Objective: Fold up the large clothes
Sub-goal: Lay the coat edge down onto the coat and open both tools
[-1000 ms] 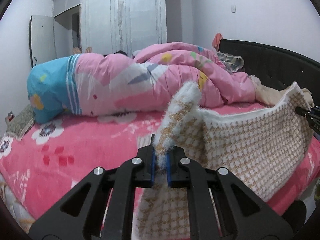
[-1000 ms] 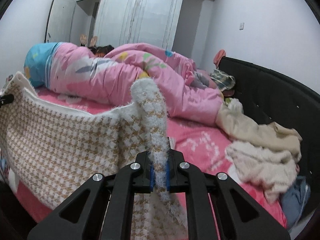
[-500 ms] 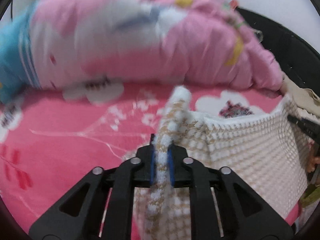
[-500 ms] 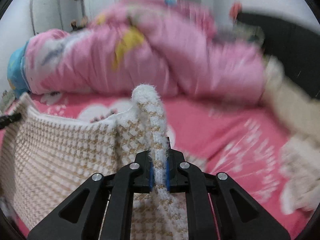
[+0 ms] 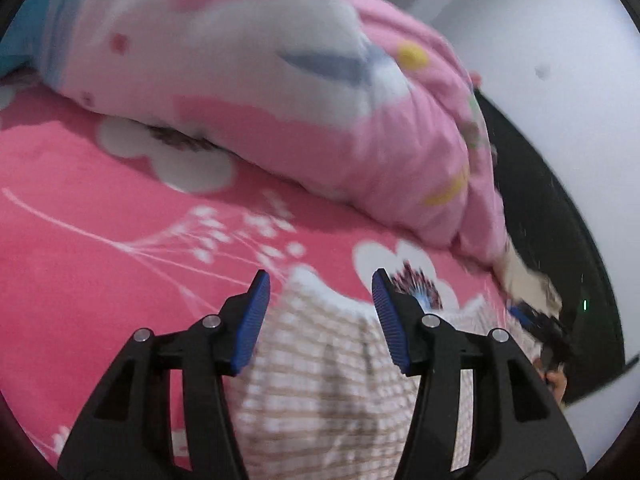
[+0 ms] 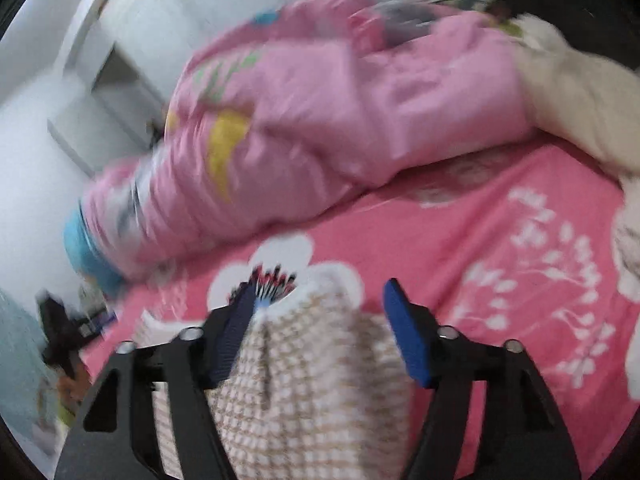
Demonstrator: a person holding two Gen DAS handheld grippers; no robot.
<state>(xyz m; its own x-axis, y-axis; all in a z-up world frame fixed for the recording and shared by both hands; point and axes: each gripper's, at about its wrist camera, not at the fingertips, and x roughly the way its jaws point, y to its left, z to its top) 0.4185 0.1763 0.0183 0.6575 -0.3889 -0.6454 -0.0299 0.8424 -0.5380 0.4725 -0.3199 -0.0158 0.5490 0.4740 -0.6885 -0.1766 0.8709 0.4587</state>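
A beige-and-white checked knit garment [image 5: 320,360] lies on the pink flowered bed sheet [image 5: 100,240]. My left gripper [image 5: 320,292] is open, its blue pads on either side of the garment's white fuzzy edge, not clamping it. In the right wrist view the same garment [image 6: 304,380] lies under my right gripper [image 6: 320,304], which is open too, with the fuzzy edge between the pads. The other gripper shows at the right edge of the left wrist view [image 5: 540,328] and at the left edge of the right wrist view [image 6: 64,332]. Both views are blurred by motion.
A bunched pink and blue duvet [image 5: 280,80] lies across the bed behind the garment. A black padded headboard [image 5: 560,220] runs along the right. Cream clothes [image 6: 580,92] lie piled at the far right of the bed. A white wardrobe [image 6: 140,20] stands behind.
Both grippers have swung forward and down over the bed and opened, letting go of the garment's edge, which now lies on the sheet instead of hanging stretched between them.
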